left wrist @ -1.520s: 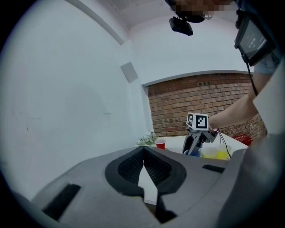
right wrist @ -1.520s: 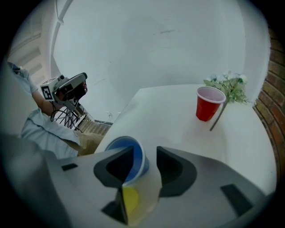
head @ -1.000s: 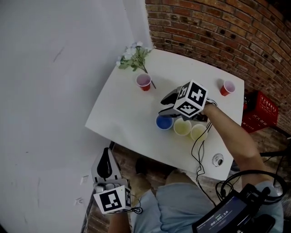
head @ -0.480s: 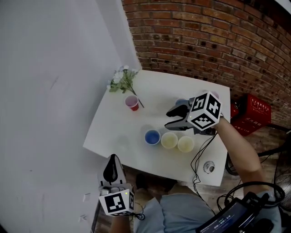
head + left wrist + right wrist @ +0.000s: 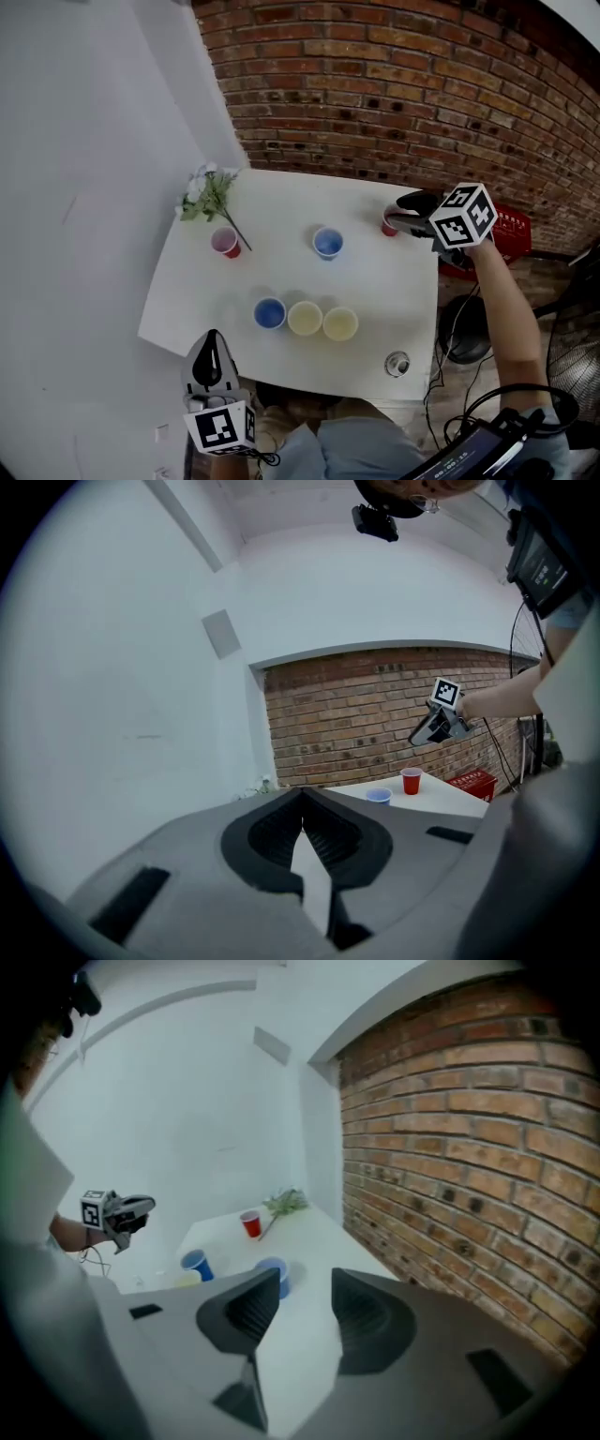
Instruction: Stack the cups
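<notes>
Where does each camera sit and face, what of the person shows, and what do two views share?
Head view: head-mounted, steeply down onto the table; left gripper, right gripper, forearm.
Left gripper view: along its shut jaws toward the brick wall; right gripper.
Right gripper view: along its empty, open jaws, just closing slightly, across the table; left gripper.
Shared: both gripper views show the lone blue cup.

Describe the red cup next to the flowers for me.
The red cup is small and looks like plastic, red outside and pale inside. It stands upright, mouth up, seemingly empty, toward the left side of the white table in the head view. The flower sprig lies just beside it, its stem running past; whether they touch is unclear.
</notes>
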